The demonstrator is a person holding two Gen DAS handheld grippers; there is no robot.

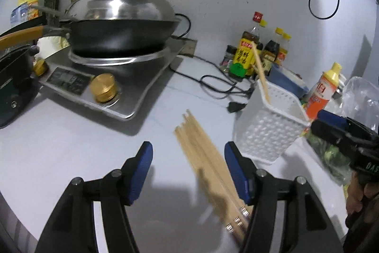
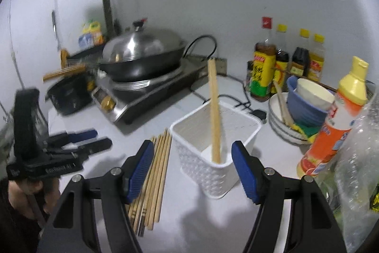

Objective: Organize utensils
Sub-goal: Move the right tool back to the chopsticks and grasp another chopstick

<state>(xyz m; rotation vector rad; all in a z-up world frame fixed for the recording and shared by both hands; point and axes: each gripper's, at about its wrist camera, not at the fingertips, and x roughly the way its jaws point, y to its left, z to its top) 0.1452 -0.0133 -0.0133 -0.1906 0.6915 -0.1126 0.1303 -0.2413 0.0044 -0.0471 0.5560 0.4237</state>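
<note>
Nearest to the cameras are the two grippers, and both have their jaws spread with nothing between the pads. The left gripper [image 1: 188, 172] hangs low over the white counter [image 1: 71, 146], and the loose chopsticks [image 1: 208, 163] lie flat on the counter under it, closer to its right finger. The right gripper [image 2: 191, 170] points at the white basket [image 2: 213, 172], which stands just to the right of the loose bundle. The basket seems to touch the bundle or nearly so; I cannot tell which.

Inside the basket, one pair of chopsticks [image 2: 214, 115] is already standing, leaned against its near wall. So I judge the task as only begun: a few sticks are stored and most are waiting on the counter.

For the next move, the left gripper needs to go lower and close across the bundle near its middle, so that the sticks do not tip or slide out. Then they must be turned upright over the basket opening.

Farther left stands the stove [image 1: 113, 87] with the covered wok [image 1: 123, 23], and far right the sauce bottles [image 2: 263, 72].
</note>
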